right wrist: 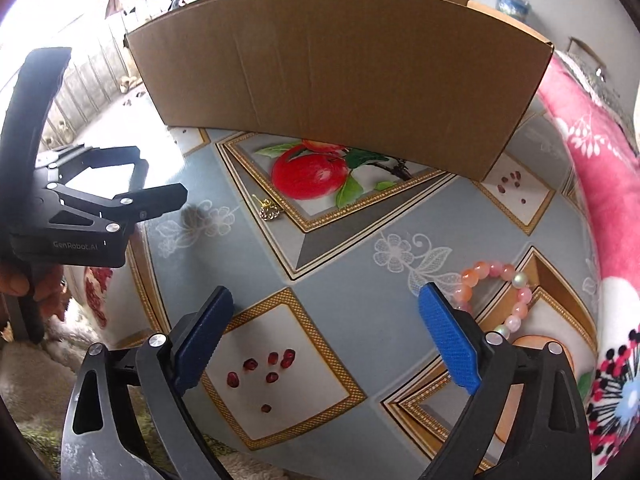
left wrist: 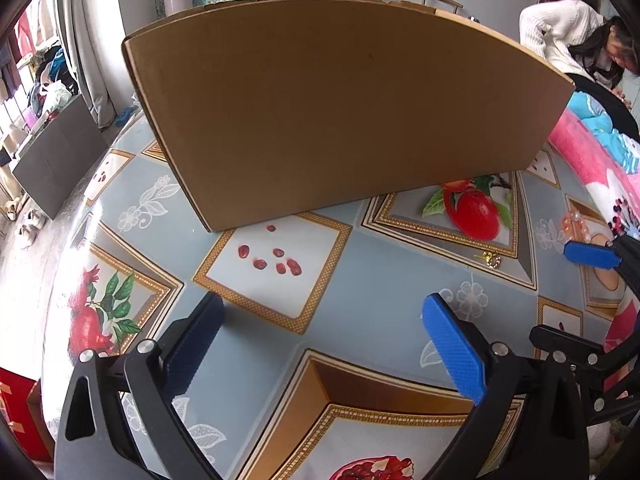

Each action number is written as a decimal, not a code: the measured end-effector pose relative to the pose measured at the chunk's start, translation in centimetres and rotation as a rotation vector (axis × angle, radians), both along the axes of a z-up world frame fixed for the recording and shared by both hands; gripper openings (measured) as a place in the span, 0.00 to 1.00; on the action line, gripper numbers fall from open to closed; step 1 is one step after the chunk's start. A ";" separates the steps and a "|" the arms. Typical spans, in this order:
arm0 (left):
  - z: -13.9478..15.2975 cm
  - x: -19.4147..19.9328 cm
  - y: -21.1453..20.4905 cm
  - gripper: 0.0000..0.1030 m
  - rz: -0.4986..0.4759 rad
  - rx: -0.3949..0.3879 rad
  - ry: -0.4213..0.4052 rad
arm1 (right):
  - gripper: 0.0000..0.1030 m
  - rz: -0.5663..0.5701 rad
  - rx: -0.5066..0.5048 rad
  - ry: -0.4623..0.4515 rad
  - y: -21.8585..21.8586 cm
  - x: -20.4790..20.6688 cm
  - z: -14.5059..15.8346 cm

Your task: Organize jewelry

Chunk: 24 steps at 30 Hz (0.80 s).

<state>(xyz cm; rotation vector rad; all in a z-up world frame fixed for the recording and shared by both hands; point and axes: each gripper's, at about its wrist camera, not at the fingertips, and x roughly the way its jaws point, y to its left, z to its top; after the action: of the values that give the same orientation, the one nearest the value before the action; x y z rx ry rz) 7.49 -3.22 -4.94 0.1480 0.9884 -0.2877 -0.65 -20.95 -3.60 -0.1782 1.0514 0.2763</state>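
Left wrist view: the left gripper point(left wrist: 322, 336) hangs over a table point(left wrist: 380, 280) covered in a glossy blue-grey cloth printed with gold-framed squares, pomegranates and seeds. Its jaws stand wide apart with nothing but bare cloth between them. Straight ahead of the fingers a cardboard box point(left wrist: 340, 108) stands on the cloth, its plain brown wall closing off the far side. Ahead and to the right of the right finger lies one small gold earring point(left wrist: 492, 259), apart from both grippers. Further right, one pink bead bracelet point(left wrist: 576, 222) lies near the table's edge, just beyond the blue pad of the right gripper point(left wrist: 592, 256), whose other finger is out of frame here. A pink flowered blanket point(left wrist: 588, 160) borders the table on the right; a person in a white sweater point(left wrist: 560, 36) bends over behind it. To the left the table drops off to a grey floor.

Right wrist view: the right gripper point(right wrist: 326, 336) is spread fully, jaws empty over a printed seed square. The bracelet point(right wrist: 498, 292) lies just beside and beyond its right finger, partly hidden by it, not gripped. The earring point(right wrist: 271, 209) lies ahead, left of centre, between the fingers and the box point(right wrist: 340, 80). The left gripper point(right wrist: 120, 200) shows at far left. Open cloth lies between the grippers.
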 end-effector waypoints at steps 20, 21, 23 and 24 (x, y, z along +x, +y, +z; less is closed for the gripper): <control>-0.2 0.3 -0.6 0.95 -0.027 0.017 0.000 | 0.92 0.057 -0.019 0.015 0.2 0.7 -0.5; -0.2 0.4 -0.6 0.95 -0.027 0.018 0.000 | 0.92 0.051 -0.017 0.014 -0.1 0.6 -0.5; -0.2 0.4 -0.6 0.95 -0.027 0.018 0.000 | 0.92 0.040 -0.015 0.011 -0.3 0.6 -0.5; -0.2 0.4 -0.7 0.95 -0.027 0.018 0.001 | 0.92 0.039 -0.015 0.009 -0.4 0.5 -0.5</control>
<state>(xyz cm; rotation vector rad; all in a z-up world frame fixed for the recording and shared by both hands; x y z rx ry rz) 7.84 -3.88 -5.11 0.1782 0.9906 -0.3037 -0.15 -21.32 -4.13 -0.2114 1.0598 0.3044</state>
